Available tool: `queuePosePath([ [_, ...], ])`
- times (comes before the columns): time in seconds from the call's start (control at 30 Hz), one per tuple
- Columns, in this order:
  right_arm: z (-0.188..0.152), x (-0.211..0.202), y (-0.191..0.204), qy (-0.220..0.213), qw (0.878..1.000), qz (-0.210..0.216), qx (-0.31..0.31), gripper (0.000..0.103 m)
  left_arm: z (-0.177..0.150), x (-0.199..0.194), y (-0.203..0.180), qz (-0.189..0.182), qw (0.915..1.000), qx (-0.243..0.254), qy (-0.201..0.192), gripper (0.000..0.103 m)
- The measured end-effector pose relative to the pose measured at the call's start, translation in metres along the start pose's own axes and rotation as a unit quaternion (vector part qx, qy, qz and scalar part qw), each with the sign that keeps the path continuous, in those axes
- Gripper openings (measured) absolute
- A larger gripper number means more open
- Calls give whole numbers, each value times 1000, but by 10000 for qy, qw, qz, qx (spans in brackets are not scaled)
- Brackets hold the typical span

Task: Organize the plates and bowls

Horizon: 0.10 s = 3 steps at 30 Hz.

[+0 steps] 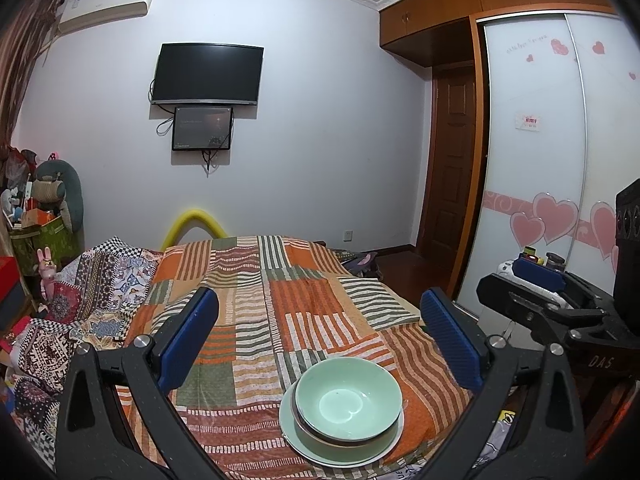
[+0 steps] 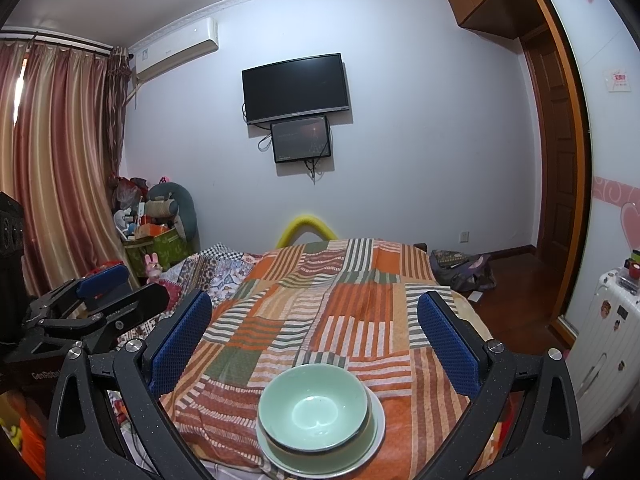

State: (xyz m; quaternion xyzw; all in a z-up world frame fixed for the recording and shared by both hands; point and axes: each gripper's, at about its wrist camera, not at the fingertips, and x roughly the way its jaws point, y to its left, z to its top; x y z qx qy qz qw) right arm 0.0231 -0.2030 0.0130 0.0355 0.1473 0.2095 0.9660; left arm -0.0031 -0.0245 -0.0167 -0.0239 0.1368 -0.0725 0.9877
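Note:
A pale green bowl (image 1: 348, 398) sits stacked on a pale green plate (image 1: 304, 442) on the patchwork bedspread (image 1: 288, 300), near its front edge. My left gripper (image 1: 320, 336) is open and empty, its blue pads (image 1: 188, 340) wide apart, above and behind the stack. In the right wrist view the same bowl (image 2: 314, 406) rests on the plate (image 2: 378, 420). My right gripper (image 2: 316, 340) is open and empty above it. Each gripper shows at the edge of the other's view.
The bed fills the middle, with a patterned quilt (image 1: 100, 280) on its left. A TV (image 2: 296, 88) hangs on the far wall. Clutter and toys (image 2: 156, 224) stand at the left. A wardrobe (image 1: 560, 160) and a white suitcase (image 2: 608, 344) stand at the right.

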Motion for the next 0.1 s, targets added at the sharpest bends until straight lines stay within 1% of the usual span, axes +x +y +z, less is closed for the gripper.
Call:
queuePosePath([
  [0.1, -1, 3, -1, 31, 10000, 16, 22, 102, 0, 2, 4, -34, 10000, -65, 57, 103],
])
